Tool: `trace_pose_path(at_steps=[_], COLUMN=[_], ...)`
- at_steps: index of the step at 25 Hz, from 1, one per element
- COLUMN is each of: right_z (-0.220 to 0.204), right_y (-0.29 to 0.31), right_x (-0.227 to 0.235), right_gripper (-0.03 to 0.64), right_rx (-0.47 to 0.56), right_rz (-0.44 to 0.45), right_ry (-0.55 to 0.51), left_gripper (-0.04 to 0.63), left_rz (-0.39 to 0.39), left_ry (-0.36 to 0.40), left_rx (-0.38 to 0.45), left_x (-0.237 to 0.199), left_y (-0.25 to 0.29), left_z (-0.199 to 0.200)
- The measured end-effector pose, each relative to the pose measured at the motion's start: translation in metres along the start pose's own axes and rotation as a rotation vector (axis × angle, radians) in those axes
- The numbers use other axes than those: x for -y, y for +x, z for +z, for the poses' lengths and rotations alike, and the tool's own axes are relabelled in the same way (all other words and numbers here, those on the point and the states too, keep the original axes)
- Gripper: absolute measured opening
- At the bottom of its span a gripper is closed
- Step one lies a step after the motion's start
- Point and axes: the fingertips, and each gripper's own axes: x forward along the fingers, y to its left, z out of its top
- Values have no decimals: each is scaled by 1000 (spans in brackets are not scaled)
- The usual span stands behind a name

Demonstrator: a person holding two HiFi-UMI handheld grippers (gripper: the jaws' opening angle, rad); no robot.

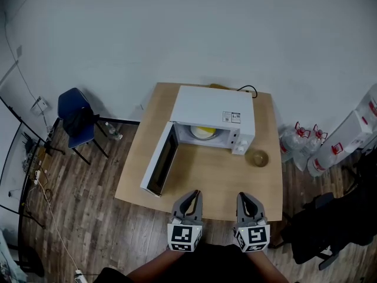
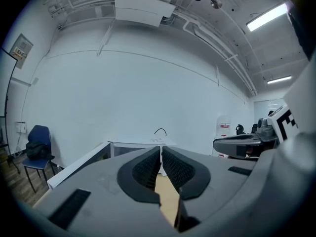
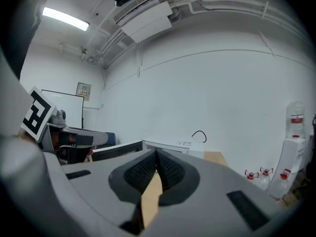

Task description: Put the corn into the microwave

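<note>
One wooden table [image 1: 206,175] fills the middle of my head view, and the white microwave [image 1: 212,108] sits toward its far edge with a cable trailing behind it. Its door [image 1: 160,164] hangs wide open, swung out to the left over the tabletop.

Nearer to me, both claws are back at the table's near edge, well apart from the oven. The left gripper [image 1: 193,196] has its jaws pressed together with nothing between them, and its own view shows the ribbed pads meeting on bare air [image 2: 161,154]. The right gripper [image 1: 244,198] is the same: jaws closed, nothing pinched [image 3: 156,157].

So I judge the main job done. The corn [image 1: 204,132] already lies inside the cavity, and neither claw carries anything. If the door is meant to be shut, that is what remains; the task sentence does not ask for it.

From here the corn is only a small pale-yellow patch, resting on what looks like a light plate or turntable toward the back of the chamber. It is too small for me to make out kernels, husk or which way it lies.
</note>
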Motion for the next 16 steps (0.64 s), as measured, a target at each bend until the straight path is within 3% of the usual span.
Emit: trace_pose_path(at_steps=[7, 16], right_z=[-1, -1], right_y=[-6, 4], right_x=[4, 13], right_gripper=[60, 60], right_rx=[2, -7], right_rz=[-4, -77], right_ry=[4, -2], left_gripper=[23, 25], left_rz=[-18, -56], left_ry=[-13, -9], left_rx=[-9, -1], left_x=[6, 1], left_y=[2, 19], left_z=[-7, -3])
